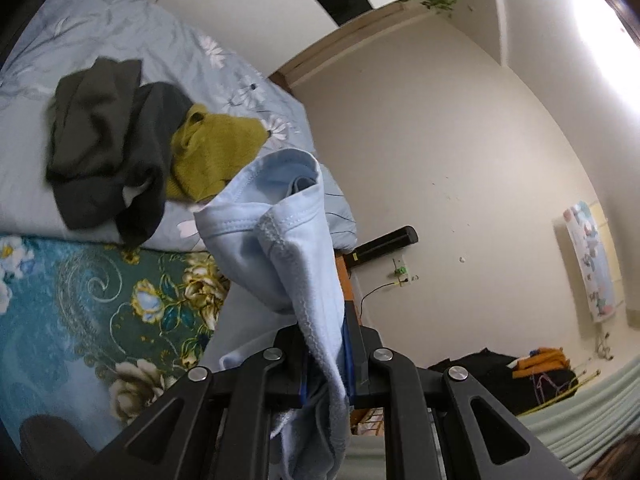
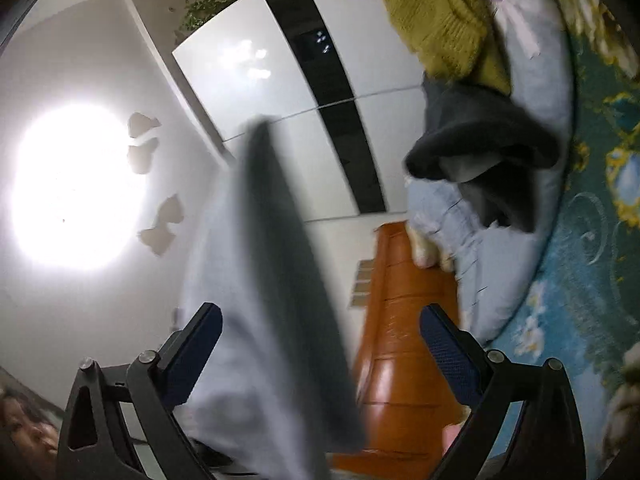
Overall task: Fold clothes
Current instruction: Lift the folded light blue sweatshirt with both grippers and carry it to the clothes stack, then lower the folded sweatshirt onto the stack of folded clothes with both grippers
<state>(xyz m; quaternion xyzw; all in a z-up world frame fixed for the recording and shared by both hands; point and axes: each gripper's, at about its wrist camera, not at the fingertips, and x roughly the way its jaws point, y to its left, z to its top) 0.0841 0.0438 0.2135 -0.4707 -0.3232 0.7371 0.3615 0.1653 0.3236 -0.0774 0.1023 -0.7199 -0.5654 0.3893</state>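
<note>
Left wrist view: a light blue garment [image 1: 296, 240] rises from the lower centre of the frame, its hemmed edge pinched between the clenched fingers of the left gripper [image 1: 326, 368], with more of the fabric hanging below the jaws at the bottom edge. Behind it, at the left, a dark grey garment [image 1: 104, 140] and a mustard-yellow knit [image 1: 216, 152] lie heaped together on a pale blue floral pillow [image 1: 168, 40], which rests on a teal bedspread with gold flowers [image 1: 100, 300] at lower left. A cream wall [image 1: 440, 140] fills the right half, with a hanging printed cloth [image 1: 592, 264] at the far right and dark and orange items on the floor at lower right. Right wrist view, tilted and blurred: the same light blue garment [image 2: 240, 320] runs up through the centre between the widely spread fingers [image 2: 448, 356] of the right gripper [image 2: 320, 340], one pad touching the cloth at the left, the other standing clear of it, so the jaws are released. A dark blurred band [image 2: 288, 260] crosses the fabric. At upper right the yellow knit [image 2: 436, 24] and grey garment [image 2: 480, 136] sit on the pillow [image 2: 532, 140], beside an orange wooden bed frame [image 2: 404, 340]. A white wardrobe with black stripes [image 2: 280, 80] occupies the upper centre, and a bright glare [image 2: 76, 188] washes out the left.
</note>
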